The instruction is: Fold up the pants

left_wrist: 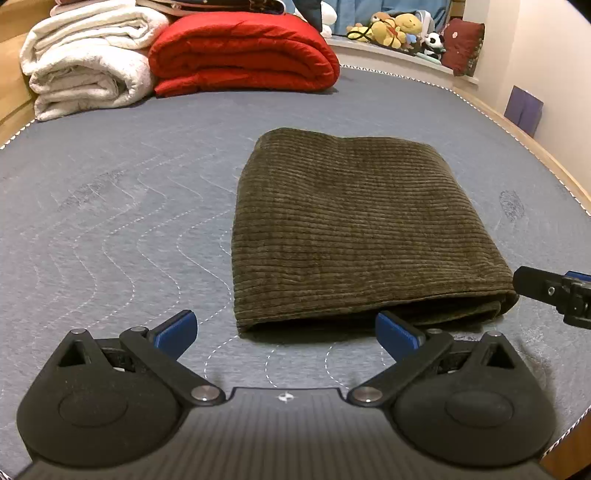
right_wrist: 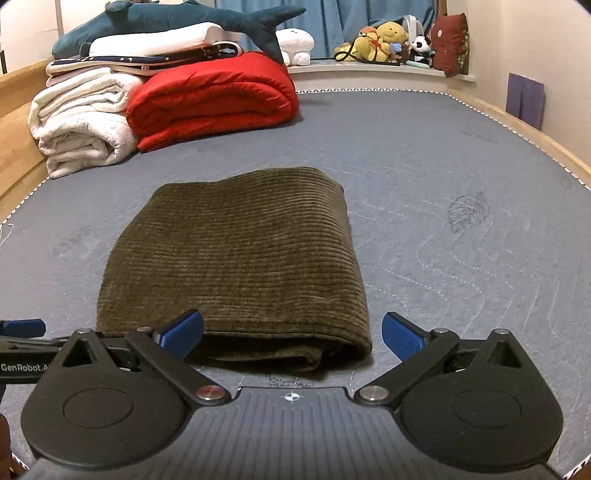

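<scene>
The olive corduroy pants [left_wrist: 354, 229] lie folded into a flat rectangular bundle on the grey quilted mattress [left_wrist: 110, 221]. They also show in the right wrist view [right_wrist: 240, 258]. My left gripper [left_wrist: 286, 330] is open and empty, just in front of the bundle's near left corner. My right gripper [right_wrist: 291, 332] is open and empty, just in front of the bundle's near right corner. The right gripper's body shows at the right edge of the left wrist view [left_wrist: 554, 291]. The left gripper's body shows at the left edge of the right wrist view [right_wrist: 22, 347].
A folded red quilt [right_wrist: 214, 99] and white blankets [right_wrist: 81, 122] are stacked at the far left of the mattress. A plush shark [right_wrist: 177, 22] lies on top. Soft toys [right_wrist: 388, 40] sit on the window ledge. A wooden bed frame [right_wrist: 517, 125] rims the mattress.
</scene>
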Demonstrator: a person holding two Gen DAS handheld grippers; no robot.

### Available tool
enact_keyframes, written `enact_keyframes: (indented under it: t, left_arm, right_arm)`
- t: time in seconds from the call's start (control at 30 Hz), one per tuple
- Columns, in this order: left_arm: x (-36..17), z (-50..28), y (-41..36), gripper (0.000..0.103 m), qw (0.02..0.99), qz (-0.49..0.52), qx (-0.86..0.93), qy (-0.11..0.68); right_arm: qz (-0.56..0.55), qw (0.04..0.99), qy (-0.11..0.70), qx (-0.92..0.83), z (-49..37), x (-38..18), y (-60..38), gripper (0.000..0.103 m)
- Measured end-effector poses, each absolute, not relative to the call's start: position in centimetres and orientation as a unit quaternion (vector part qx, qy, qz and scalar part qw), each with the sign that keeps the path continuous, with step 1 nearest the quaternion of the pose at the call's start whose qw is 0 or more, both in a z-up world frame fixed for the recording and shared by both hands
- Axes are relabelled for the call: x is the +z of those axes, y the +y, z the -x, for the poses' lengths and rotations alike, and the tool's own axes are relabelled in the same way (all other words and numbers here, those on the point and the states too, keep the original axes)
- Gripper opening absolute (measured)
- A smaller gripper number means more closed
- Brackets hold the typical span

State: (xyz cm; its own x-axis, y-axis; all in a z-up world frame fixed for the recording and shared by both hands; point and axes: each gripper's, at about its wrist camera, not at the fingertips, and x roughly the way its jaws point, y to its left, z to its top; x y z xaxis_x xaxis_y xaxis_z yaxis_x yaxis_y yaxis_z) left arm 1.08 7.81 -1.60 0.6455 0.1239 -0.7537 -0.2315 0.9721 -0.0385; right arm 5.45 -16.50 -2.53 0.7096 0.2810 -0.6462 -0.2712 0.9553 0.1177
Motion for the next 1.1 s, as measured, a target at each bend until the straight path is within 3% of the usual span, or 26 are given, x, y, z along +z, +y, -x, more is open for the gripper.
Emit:
enact_keyframes:
  t: [1.1]
  left_arm:
    - [-1.3, -0.8, 6.8, 0.103, 0.911, 0.063, 0.077, 0.401]
  right_arm:
    - [0.015, 0.921, 0.358, 0.156, -4.9, -3.0, -15.4, 0.102]
